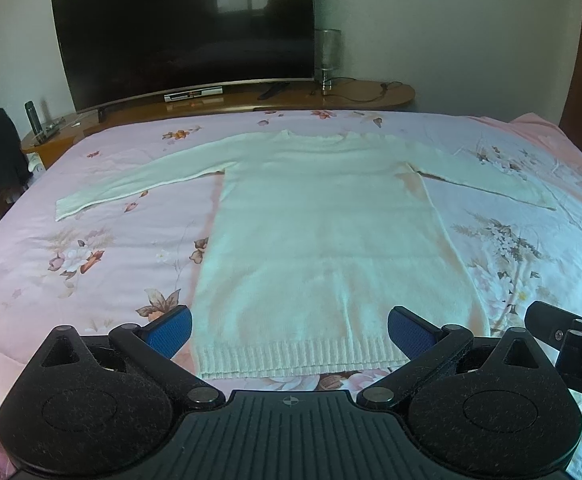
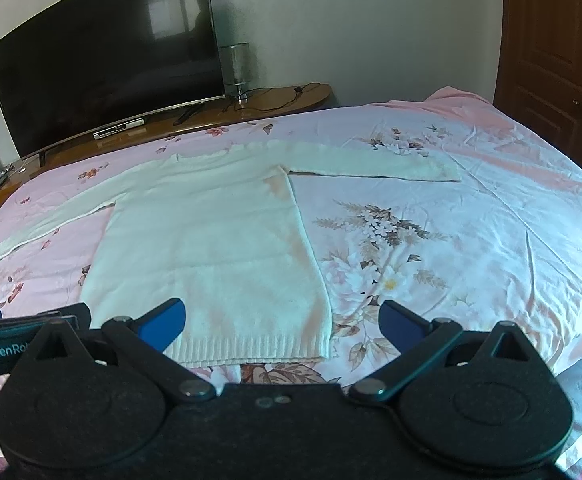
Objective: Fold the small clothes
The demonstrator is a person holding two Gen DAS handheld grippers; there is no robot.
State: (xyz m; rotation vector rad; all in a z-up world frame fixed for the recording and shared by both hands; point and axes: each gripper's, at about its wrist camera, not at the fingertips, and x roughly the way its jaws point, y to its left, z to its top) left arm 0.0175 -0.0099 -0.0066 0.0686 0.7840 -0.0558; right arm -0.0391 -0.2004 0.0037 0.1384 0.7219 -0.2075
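**A:** Two grippers, both spread wide, nothing held. Left gripper [image 1: 290, 330] hovers over the hem [image 1: 303, 358]; right gripper [image 2: 282, 323] sits by the hem's right corner. Neither touches cloth, as far as I can tell.

**B:** Sweater position?

**A:** Sweater [image 1: 323, 232] lies flat on the bed [image 1: 51, 264], neck toward the TV [image 1: 183, 28], both sleeves out sideways. Left sleeve [image 1: 139, 178] angles down; right sleeve [image 1: 487, 178] runs toward the far right edge. No fold started, by my read.

**B:** Risks?

**A:** Three main ones.
1. Knit is thick and looks stretchy. Pinch only the top layer at the hem and the back layer stays put, so the fold goes crooked.
2. Sheet underneath is loose and wrinkled on the right. Dig too deep and the pads grab sheet along with sweater, dragging both.
3. Grippers are just beside each other. Right one shows at the edge of the left view [image 1: 571, 336]. Crossing paths for a sleeve fold could clash them.

**B:** Sleeves?

**A:** Long and floppy. Lift one by the cuff alone and the middle sags, bunching on the body.
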